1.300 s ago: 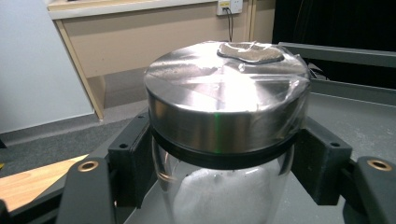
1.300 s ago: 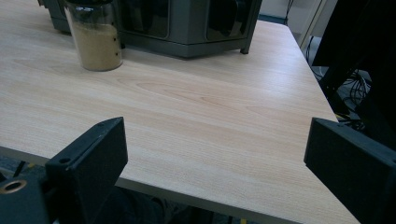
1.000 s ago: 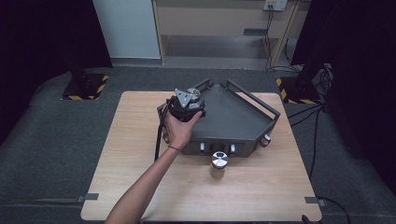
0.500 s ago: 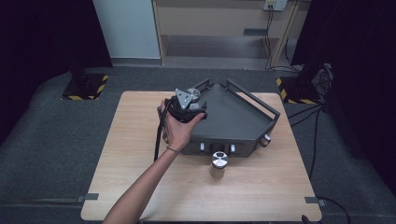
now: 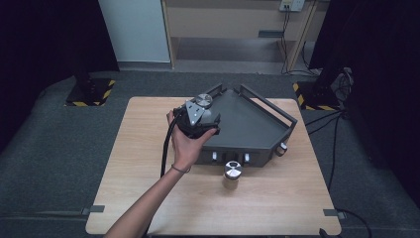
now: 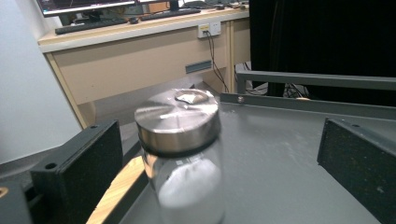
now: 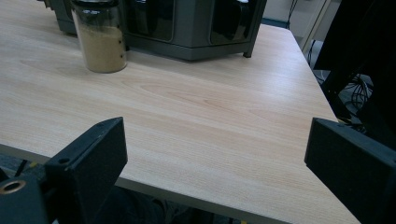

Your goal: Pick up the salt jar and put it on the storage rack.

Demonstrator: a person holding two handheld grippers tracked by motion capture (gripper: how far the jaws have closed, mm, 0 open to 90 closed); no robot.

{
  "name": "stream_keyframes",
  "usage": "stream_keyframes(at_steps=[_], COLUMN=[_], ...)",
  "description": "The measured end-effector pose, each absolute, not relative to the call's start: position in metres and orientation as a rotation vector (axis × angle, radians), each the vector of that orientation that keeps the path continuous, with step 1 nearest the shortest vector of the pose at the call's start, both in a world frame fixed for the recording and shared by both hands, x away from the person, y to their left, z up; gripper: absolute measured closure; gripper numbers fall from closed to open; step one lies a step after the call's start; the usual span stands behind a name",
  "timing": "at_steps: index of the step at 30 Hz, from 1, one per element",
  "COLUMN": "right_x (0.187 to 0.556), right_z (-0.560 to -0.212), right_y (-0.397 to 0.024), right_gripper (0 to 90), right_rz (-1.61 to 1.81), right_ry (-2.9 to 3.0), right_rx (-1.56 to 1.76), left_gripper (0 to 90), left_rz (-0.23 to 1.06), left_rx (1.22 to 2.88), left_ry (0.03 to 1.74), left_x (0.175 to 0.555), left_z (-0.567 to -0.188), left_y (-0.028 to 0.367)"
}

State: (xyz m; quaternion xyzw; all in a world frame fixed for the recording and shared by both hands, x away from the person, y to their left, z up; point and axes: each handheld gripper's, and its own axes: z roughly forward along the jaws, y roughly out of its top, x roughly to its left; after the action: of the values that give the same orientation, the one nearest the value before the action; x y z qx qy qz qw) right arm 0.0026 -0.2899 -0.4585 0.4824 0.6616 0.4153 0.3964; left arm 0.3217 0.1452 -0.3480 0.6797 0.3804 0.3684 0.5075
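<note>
Right gripper (image 7: 215, 154): held low at the bench (image 5: 148, 188) edge, jaws wide apart, empty | brown-powder jar (image 7: 99, 39): shown upper left, upright before the grey rack (image 5: 247, 129) | left gripper (image 5: 198, 121): jaws apart, unclamped | white-powder jar (image 6: 180, 154): framed centre between them, axis vertical, standing on the rack top.

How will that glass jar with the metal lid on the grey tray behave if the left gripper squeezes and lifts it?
The jar looks like smooth glass, so it is probably rigid, breakable and a bit slippery against the jaws. It stands tall and narrow on the tray, so a push near its steel lid could tip it. The white powder inside likely adds modest weight.
</note>
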Motion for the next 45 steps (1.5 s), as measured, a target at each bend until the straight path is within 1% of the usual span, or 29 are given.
stream_keyframes(at_steps=[2, 8, 22, 27, 36, 39, 45], right_x=[0.002, 0.002, 0.001, 0.001, 0.001, 0.002, 0.002], right_z=[-0.458, -0.458, -0.458, -0.458, -0.458, -0.458, -0.458], right_y=[-0.29, -0.289, -0.288, -0.288, -0.288, -0.288, -0.288], right_gripper=[5.8, 5.8, 5.8, 5.8, 5.8, 5.8, 5.8], right_rz=[1.054, 1.056, 1.062, 1.063, 1.063, 1.064, 1.063], right_ry=[1.677, 1.685, 1.689, 1.693, 1.694, 1.699, 1.701], right_rx=[1.222, 1.208, 1.194, 1.191, 1.191, 1.187, 1.185], left_gripper=[0.0, 0.0, 0.0, 0.0, 0.0, 0.0, 0.0], left_rz=[0.891, 0.842, 0.823, 0.81, 0.774, 0.733, 0.707], left_rx=[1.635, 1.631, 1.653, 1.656, 1.718, 1.735, 1.75], left_ry=[0.917, 0.916, 0.891, 0.885, 0.862, 0.882, 0.919], left_x=[0.313, 0.29, 0.243, 0.232, 0.206, 0.202, 0.197], left_z=[-0.351, -0.357, -0.369, -0.373, -0.39, -0.397, -0.407], left_y=[0.148, 0.159, 0.181, 0.186, 0.194, 0.198, 0.205])
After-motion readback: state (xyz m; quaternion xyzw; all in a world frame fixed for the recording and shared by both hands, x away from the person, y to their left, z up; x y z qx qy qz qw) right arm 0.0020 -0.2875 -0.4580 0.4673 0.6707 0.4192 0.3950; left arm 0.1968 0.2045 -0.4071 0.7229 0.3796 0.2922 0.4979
